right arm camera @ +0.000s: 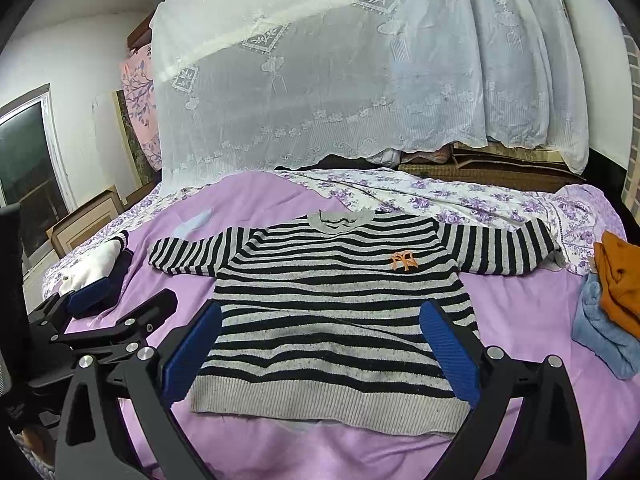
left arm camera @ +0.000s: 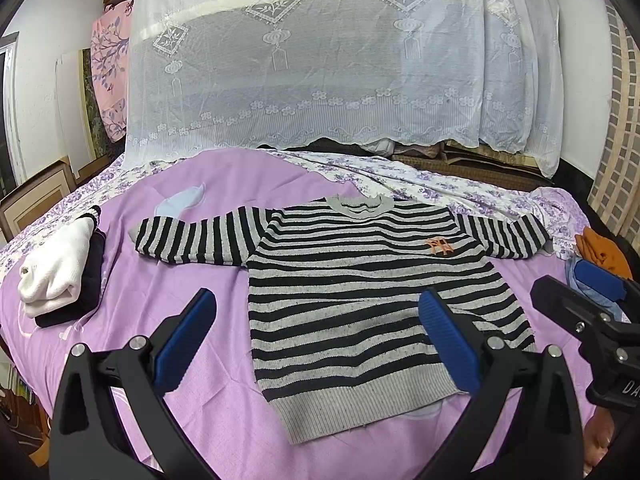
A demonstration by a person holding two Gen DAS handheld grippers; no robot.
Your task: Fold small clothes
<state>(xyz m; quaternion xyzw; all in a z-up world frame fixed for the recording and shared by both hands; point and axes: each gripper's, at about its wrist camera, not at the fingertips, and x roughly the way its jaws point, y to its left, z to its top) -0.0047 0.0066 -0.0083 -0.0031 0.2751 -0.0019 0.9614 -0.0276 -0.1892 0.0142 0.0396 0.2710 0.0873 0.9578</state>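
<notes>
A small black-and-grey striped sweater [left arm camera: 360,300] with an orange chest logo lies flat, face up, sleeves spread, on the purple bedspread [left arm camera: 192,420]; it also shows in the right wrist view [right arm camera: 340,312]. My left gripper [left arm camera: 316,304] is open and empty, hovering above the sweater's lower left part. My right gripper [right arm camera: 320,316] is open and empty above the sweater's hem. The right gripper appears at the right edge of the left wrist view [left arm camera: 576,292], and the left gripper at the left of the right wrist view [right arm camera: 120,300].
A folded white and dark garment stack [left arm camera: 60,272] lies at the bed's left. Orange [right arm camera: 620,280] and light blue [right arm camera: 604,332] clothes lie at the right. A floral sheet [left arm camera: 420,184] and a hanging lace cloth [left arm camera: 320,60] sit behind the sweater.
</notes>
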